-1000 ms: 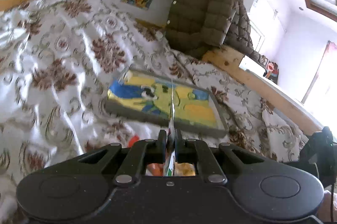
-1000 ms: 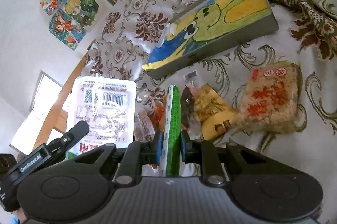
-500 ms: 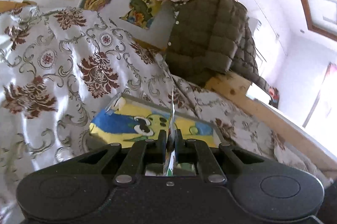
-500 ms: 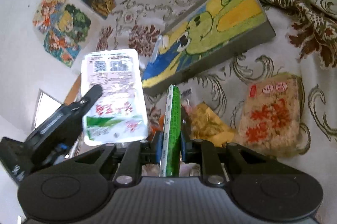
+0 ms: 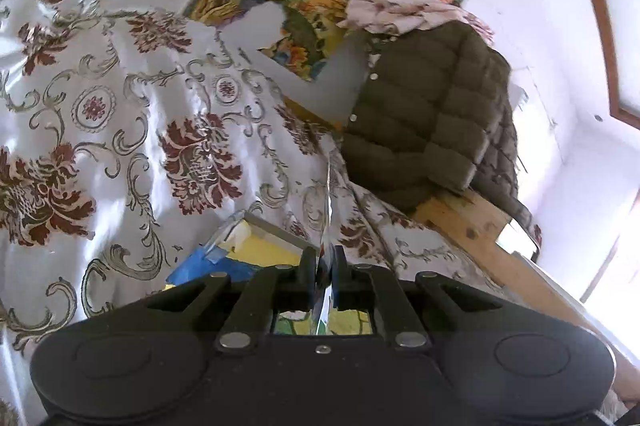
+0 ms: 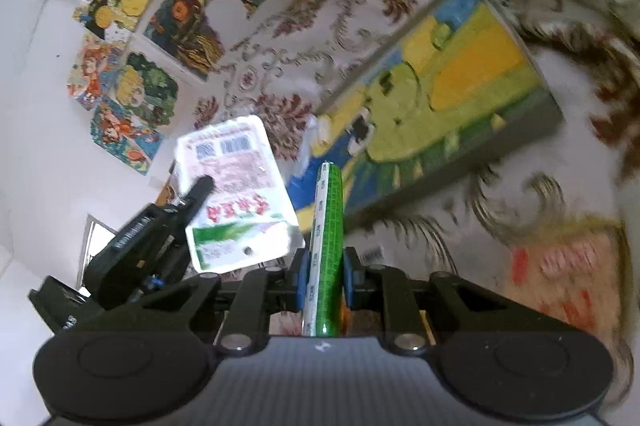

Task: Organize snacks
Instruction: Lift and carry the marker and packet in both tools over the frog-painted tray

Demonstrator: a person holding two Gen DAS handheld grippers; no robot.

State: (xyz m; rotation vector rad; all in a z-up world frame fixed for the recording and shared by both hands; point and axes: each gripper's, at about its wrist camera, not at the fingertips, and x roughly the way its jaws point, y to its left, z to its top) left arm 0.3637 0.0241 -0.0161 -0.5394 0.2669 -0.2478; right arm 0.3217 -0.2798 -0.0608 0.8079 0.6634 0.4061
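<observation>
Both grippers were carrying snacks toward the painted box (image 6: 460, 97), which lay on the floral cloth (image 6: 592, 161) across the upper right of the right wrist view, its long open face showing yellow, green and blue. The left gripper (image 5: 323, 268) had its fingers pressed together on the thin edge of a white flat packet (image 6: 236, 185), seen edge-on at lower centre in its own view and broadside left of centre in the other. The right gripper (image 6: 324, 266) pinched a green stick pack (image 6: 330, 226) between its blue-padded fingers, the pack running up from the lower centre of that frame. To do this step well, I judged each snack should be brought over the open face of the box and lowered into it before the fingers let go, one hand at a time so the packets did not collide. The flat packet hung loosely and would probably swing, so a slow, level approach seemed wise. Counted: one box, one white packet held, one green stick held, and one orange-printed pack (image 6: 560, 278) lying on the cloth at the lower right of the right wrist view. Other wrappers behind the gripper body were too hidden to count. A dark quilted jacket (image 5: 432, 113) hung in the upper right of the left wrist view.
</observation>
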